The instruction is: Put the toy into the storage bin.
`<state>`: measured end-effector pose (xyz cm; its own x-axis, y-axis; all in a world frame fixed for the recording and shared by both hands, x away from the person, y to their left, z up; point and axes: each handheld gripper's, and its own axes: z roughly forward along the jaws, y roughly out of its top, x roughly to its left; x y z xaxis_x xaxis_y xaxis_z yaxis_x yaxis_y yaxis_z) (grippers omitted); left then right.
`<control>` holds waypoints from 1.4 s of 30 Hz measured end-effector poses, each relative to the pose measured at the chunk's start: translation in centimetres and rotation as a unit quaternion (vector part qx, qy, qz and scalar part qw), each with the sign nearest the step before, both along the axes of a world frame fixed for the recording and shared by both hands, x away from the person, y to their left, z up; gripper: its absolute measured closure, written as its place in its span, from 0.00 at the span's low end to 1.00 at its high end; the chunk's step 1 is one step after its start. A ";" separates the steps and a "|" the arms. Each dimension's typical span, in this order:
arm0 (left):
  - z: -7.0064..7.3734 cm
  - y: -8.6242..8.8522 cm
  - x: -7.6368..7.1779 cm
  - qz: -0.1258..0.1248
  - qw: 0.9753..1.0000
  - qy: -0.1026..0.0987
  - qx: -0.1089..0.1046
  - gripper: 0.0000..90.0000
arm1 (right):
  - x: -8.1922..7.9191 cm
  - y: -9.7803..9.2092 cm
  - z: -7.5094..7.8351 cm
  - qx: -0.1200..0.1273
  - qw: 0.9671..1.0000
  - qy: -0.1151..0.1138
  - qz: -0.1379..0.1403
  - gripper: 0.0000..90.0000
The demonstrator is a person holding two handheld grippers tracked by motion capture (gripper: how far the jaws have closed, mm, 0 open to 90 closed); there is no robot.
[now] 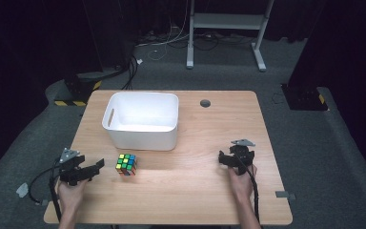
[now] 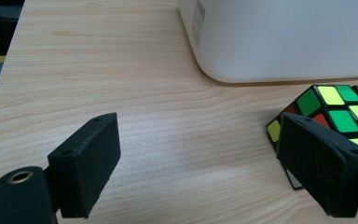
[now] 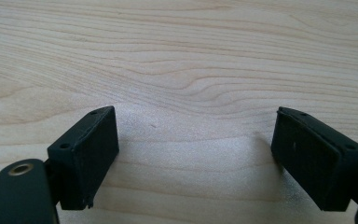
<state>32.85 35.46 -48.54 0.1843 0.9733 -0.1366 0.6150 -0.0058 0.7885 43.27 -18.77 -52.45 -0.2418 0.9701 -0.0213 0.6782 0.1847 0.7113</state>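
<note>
Cube (image 1: 127,164) sits on counter (image 1: 190,191) outside empty bin (image 1: 142,120); left gripper (image 1: 97,165) and right gripper (image 1: 229,157) jaws spread, grasping nothing. Likely nothing done yet.

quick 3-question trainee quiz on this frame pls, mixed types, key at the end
1. True or false: the puzzle cube sits inside the white bin.
2. Which gripper is nearer the cube? A) left gripper B) right gripper C) both equally near
3. Fill in: both grippers have their jaws ____.

Key
1. False. The cube rests on the wooden table, just in front of the bin.
2. A. In the left gripper view the cube lies right beside one jaw; the right gripper view shows bare table between its jaws.
3. Open, with nothing held.
</note>
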 end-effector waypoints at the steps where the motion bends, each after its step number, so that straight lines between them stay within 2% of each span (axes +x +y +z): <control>1: 0.1 0.0 -0.1 -0.001 1.000 -0.001 -0.001 0.15 | 0.0 0.0 0.0 0.002 1.000 0.001 -0.003 0.16; 12: 0.3 -1.1 -0.4 -0.031 1.000 -0.002 -0.003 0.15 | -0.2 0.1 0.0 0.001 1.000 0.002 -0.010 0.15; 16: 0.4 -1.7 -0.5 -0.040 0.999 -0.004 0.003 0.15 | -0.2 0.1 0.0 0.002 1.000 0.002 -0.010 0.15; 21: 0.7 -2.5 -0.7 -0.052 0.999 -0.008 -0.002 0.14 | -0.2 0.1 0.0 0.001 1.000 0.002 -0.010 0.15; 35: 1.2 -4.5 -0.4 -0.073 0.997 -0.017 -0.021 0.13 | -0.2 0.1 0.0 0.001 1.000 0.002 -0.007 0.15; 42: 1.2 -5.6 -0.1 -0.080 0.996 -0.018 -0.017 0.12 | -0.2 0.1 0.0 0.001 1.000 0.002 -0.006 0.15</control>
